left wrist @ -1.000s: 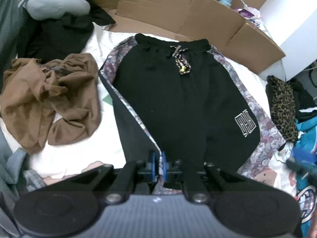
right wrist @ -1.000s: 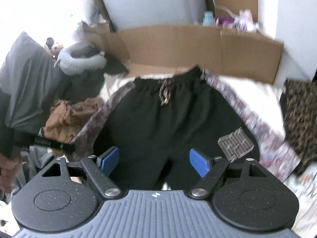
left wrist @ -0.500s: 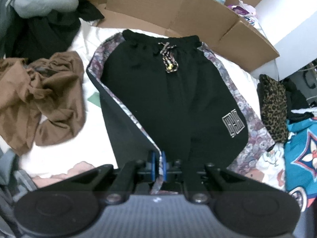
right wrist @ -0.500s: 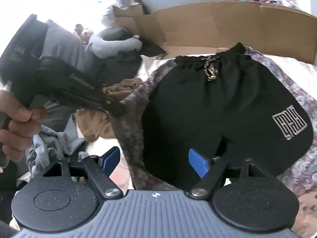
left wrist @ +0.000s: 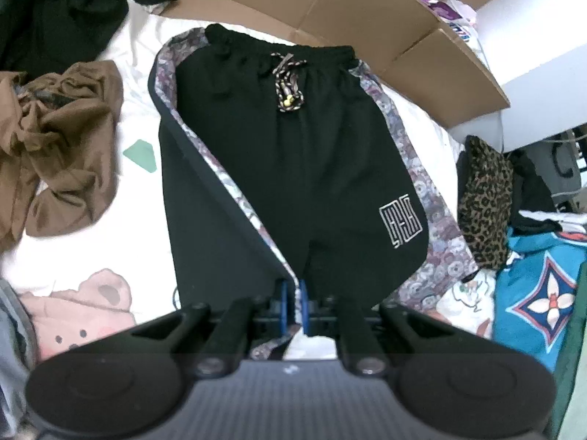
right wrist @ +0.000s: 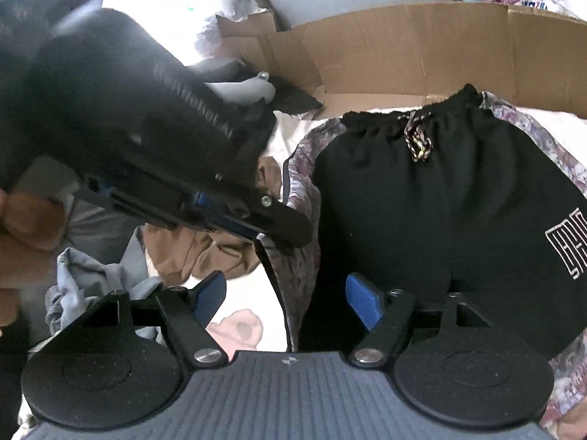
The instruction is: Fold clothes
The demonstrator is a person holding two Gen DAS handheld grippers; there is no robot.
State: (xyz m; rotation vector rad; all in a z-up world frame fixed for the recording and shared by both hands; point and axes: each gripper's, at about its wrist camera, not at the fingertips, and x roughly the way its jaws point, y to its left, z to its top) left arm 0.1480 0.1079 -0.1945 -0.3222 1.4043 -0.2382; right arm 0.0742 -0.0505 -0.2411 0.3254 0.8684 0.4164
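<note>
The black shorts lay flat in the middle of the white bedsheet, waistband at twelve o'clock near the cardboard, and the left gripper had its jaws clamped tight on the hem corner at six o'clock, lifting that side so the black underside and the flowered trim stood up like a sail. Over in the right wrist view, the right gripper sat low at six o'clock with its jaws apart and closing, the raised edge of the fabric hanging between the blue pads but, as far as could be told, not yet pinched. To do this step well, the fold looked to need both hems caught at matching corners, so the right pads would want to bite the trim edge cleanly, one layer only, before the lifted side was carried across toward three o'clock. The pinch on the left had to stay firm; a slip would drop the panel in a crumple. Room was tight: a brown garment lay bunched at nine o'clock, a leopard-print piece just beside the shorts at three, the cardboard wall close behind at twelve. The two grippers were near each other, so crowding was the risk.
</note>
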